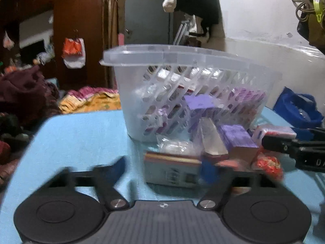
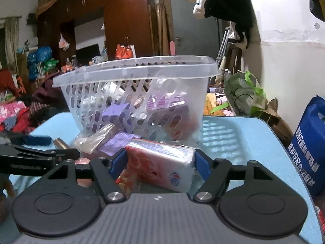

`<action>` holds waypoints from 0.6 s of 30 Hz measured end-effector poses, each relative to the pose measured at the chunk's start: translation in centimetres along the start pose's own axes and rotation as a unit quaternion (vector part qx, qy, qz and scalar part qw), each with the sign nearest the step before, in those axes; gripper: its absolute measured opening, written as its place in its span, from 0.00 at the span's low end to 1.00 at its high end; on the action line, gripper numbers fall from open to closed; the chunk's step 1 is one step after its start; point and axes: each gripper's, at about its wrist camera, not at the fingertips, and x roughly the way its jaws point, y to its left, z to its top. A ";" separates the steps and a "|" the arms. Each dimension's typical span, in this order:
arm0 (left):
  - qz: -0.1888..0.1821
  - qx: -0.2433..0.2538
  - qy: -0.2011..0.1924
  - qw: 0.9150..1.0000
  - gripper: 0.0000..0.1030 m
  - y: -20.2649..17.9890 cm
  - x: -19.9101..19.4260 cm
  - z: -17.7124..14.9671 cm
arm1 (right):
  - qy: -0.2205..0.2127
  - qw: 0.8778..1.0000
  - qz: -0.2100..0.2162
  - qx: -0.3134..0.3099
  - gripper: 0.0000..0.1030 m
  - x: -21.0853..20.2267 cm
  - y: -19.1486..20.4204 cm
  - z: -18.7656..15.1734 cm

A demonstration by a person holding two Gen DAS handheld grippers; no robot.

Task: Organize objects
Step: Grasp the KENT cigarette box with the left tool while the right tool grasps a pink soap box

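A clear plastic basket (image 1: 182, 61) stands on the light blue table (image 1: 81, 138) and holds several purple and red packets; it also shows in the right wrist view (image 2: 142, 69). In front of it lie a flat grey-and-red box (image 1: 172, 170), a purple box (image 1: 239, 138) and a clear wrapped packet (image 1: 211, 140). My left gripper (image 1: 164, 168) is open, its fingers on either side of the flat box. My right gripper (image 2: 158, 160) is shut on a red-and-white tissue pack (image 2: 162, 166) and also shows at the right of the left wrist view (image 1: 264, 140).
A blue bag (image 2: 310, 154) stands at the table's right edge. A green-tied sack (image 2: 243, 95) sits behind the table. Clothes (image 1: 26, 93) are piled at the left. The left gripper's arm (image 2: 36, 158) reaches in at the left of the right wrist view.
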 end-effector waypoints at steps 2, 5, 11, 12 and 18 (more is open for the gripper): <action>-0.004 -0.004 -0.002 1.000 0.59 0.1 0.0 -0.1 | -0.008 1.000 -0.001 0.007 0.71 -0.4 -0.4 -0.1; -0.014 -0.003 -0.020 1.000 0.59 0.0 -0.6 -0.2 | -0.020 1.000 -0.001 0.013 0.70 -0.7 -0.6 0.0; -0.027 -0.029 -0.082 0.996 0.59 0.8 -2.7 -0.7 | -0.060 0.998 -0.010 0.001 0.70 -1.9 -0.1 -0.2; -0.031 -0.038 -0.087 0.995 0.59 1.1 -2.8 -0.6 | -0.065 0.998 -0.011 0.000 0.70 -2.0 0.0 -0.2; -0.049 -0.064 -0.100 0.992 0.59 2.3 -3.0 -0.7 | -0.106 0.994 -0.008 0.000 0.70 -3.1 0.1 -0.5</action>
